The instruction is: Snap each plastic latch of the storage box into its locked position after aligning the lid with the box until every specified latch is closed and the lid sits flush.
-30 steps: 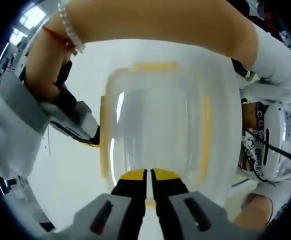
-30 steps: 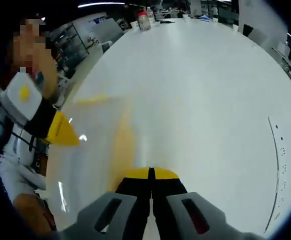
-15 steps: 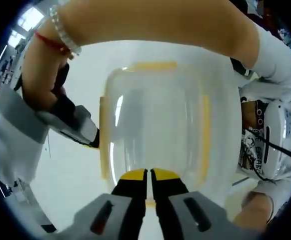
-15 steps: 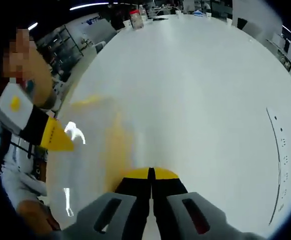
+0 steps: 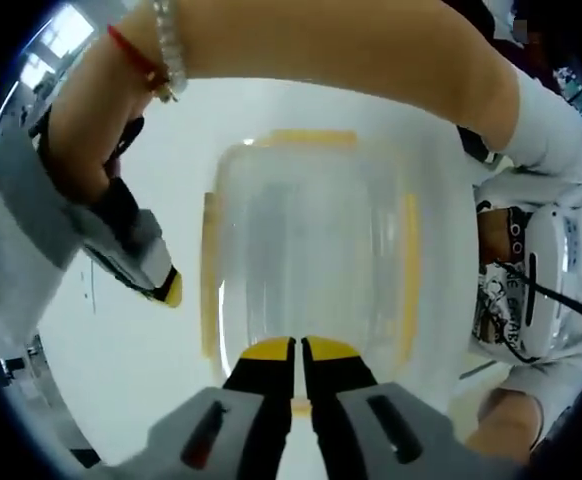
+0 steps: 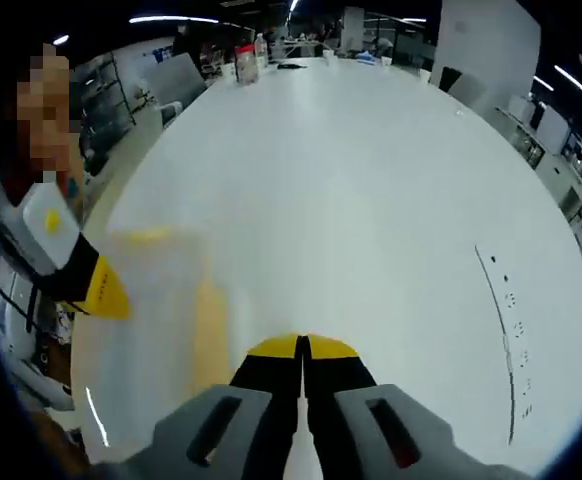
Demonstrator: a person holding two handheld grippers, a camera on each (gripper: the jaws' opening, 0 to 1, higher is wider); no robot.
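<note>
Your left tongs [image 5: 298, 347] are clenched with nothing between the yellow tips, which rest at the near edge of the clear storage box [image 5: 311, 250]; its lid [image 5: 316, 215] lies on top, with yellow latches [image 5: 209, 275] along the sides, on the white bench [image 5: 141, 340]. Your right tongs [image 6: 301, 347] are clenched and empty too, over the bench [image 6: 371, 200] just beside the box [image 6: 146, 330]. From the left gripper view, those right tongs [image 5: 168, 288] sit near the box's left latch without touching it, your forearm [image 5: 321, 50] arching above the lid.
</note>
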